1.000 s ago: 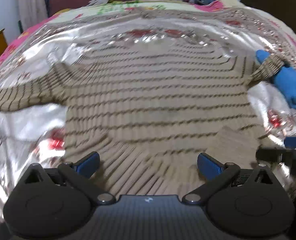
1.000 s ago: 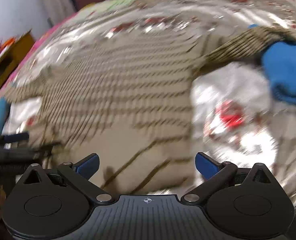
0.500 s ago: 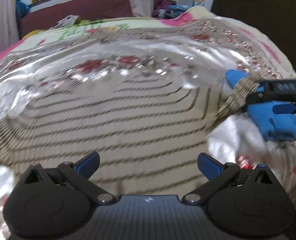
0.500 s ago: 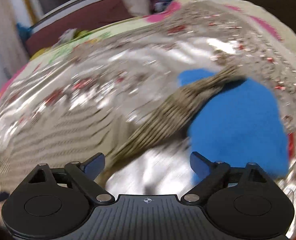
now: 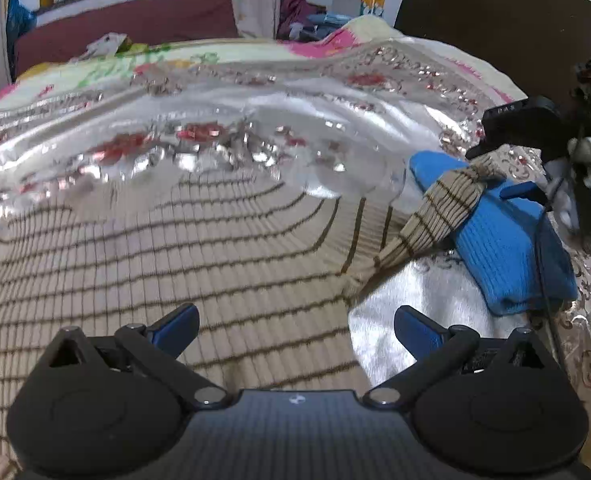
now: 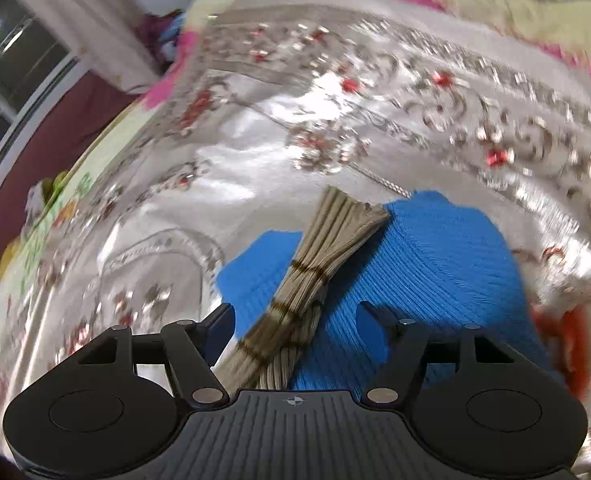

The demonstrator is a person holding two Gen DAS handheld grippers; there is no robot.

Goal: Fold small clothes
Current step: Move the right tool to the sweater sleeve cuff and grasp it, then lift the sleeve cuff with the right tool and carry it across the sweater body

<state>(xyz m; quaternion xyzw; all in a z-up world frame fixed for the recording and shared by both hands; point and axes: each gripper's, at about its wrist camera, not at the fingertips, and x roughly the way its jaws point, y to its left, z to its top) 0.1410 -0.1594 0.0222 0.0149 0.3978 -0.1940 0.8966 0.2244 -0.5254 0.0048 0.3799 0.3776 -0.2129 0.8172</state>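
The striped beige sweater (image 5: 175,240) lies spread on the bed's silver coverlet (image 5: 255,120). Its bunched sleeve (image 6: 315,264) crosses a blue knit garment (image 6: 447,264) between the closing right gripper (image 6: 295,316) jaws, seemingly untouched. The left gripper (image 5: 295,320) gapes empty; the sweater's left part is cut off.

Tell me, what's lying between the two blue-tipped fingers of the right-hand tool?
In the right wrist view, the striped sweater's sleeve runs between the closing right gripper's fingers, untouched by either. It lies across a folded blue knit.

Right gripper (image 6: 295,316): jaws closing, pads not yet pressing | striped beige sleeve (image 6: 315,280) between jaws, lying across blue knit garment (image 6: 447,264) | both on shiny embroidered bedspread (image 6: 255,168)
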